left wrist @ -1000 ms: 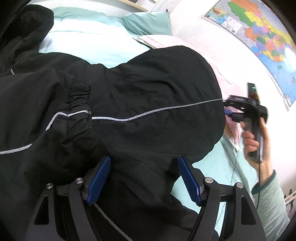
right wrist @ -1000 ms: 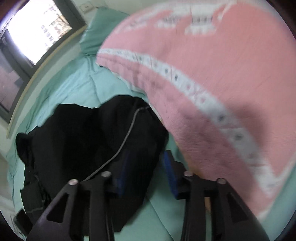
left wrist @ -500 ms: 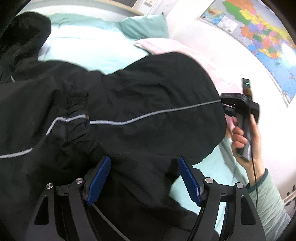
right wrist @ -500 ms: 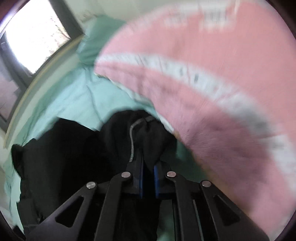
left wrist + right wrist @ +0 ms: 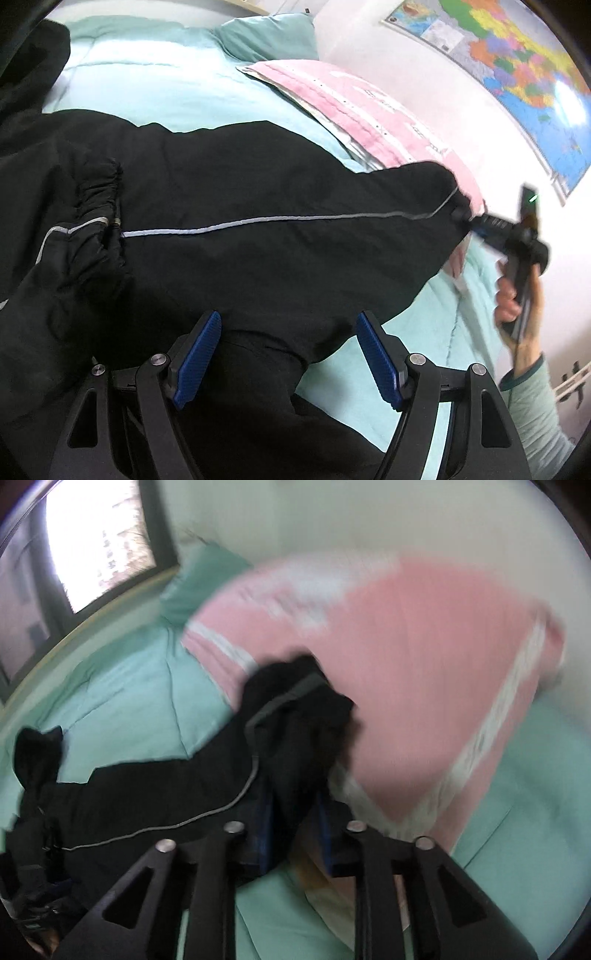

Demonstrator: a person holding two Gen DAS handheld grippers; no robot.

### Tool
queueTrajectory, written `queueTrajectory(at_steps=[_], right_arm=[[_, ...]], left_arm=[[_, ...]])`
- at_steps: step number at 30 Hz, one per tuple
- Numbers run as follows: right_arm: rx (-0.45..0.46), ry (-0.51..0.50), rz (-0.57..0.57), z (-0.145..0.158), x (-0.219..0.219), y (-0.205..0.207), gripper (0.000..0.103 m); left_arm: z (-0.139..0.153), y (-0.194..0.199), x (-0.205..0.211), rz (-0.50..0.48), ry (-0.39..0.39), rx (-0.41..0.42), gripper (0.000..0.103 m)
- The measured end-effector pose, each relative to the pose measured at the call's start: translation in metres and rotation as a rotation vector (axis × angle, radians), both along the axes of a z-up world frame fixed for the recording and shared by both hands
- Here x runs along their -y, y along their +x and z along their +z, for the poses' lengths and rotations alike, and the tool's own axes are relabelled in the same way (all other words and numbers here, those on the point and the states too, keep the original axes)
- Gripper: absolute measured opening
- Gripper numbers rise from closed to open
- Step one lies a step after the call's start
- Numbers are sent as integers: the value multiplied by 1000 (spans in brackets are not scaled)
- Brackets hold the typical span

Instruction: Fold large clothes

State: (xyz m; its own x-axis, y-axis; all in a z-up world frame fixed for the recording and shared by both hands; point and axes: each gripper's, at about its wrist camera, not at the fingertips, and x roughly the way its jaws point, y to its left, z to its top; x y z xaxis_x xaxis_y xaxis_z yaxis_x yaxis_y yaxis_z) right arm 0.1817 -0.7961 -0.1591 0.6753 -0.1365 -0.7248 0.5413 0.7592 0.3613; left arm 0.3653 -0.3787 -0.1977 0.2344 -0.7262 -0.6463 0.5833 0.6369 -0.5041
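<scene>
Both grippers work the black jacket (image 5: 258, 192) on the teal bedspread (image 5: 155, 88): right gripper (image 5: 291, 812) pinches its edge to draw it taut, left gripper (image 5: 288, 354) hovers spread above.

You're looking at a black jacket (image 5: 266, 192) with a thin grey piping line, lying spread out ahead of your left claw (image 5: 288, 354), while its far end is bunching up between your right claw's (image 5: 291, 812) blue pads.
</scene>
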Motion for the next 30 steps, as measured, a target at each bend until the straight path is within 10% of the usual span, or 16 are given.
queueTrajectory(at_steps=[4,9,15,19,23,30], right_arm=[[111,110,-23,-1,16,-12,42],[163,9,-66,23,15,1,80],[129,-23,-33,31,2,21,21],[204,-89,-75,54,13,-9,18],[69,-95,-59,32,18,4,18],[89,-69,65,43,-9,13,17]], left_arm=[[0,-6,-3,-2,13,14,77],[7,-9,3,5,38,48,77],[28,2,28,-9,3,62,77],[13,13,65,-66,60,3,77],[-10,21,82,-67,175,-40,77],[27,13,38,-65,55,-44,77]])
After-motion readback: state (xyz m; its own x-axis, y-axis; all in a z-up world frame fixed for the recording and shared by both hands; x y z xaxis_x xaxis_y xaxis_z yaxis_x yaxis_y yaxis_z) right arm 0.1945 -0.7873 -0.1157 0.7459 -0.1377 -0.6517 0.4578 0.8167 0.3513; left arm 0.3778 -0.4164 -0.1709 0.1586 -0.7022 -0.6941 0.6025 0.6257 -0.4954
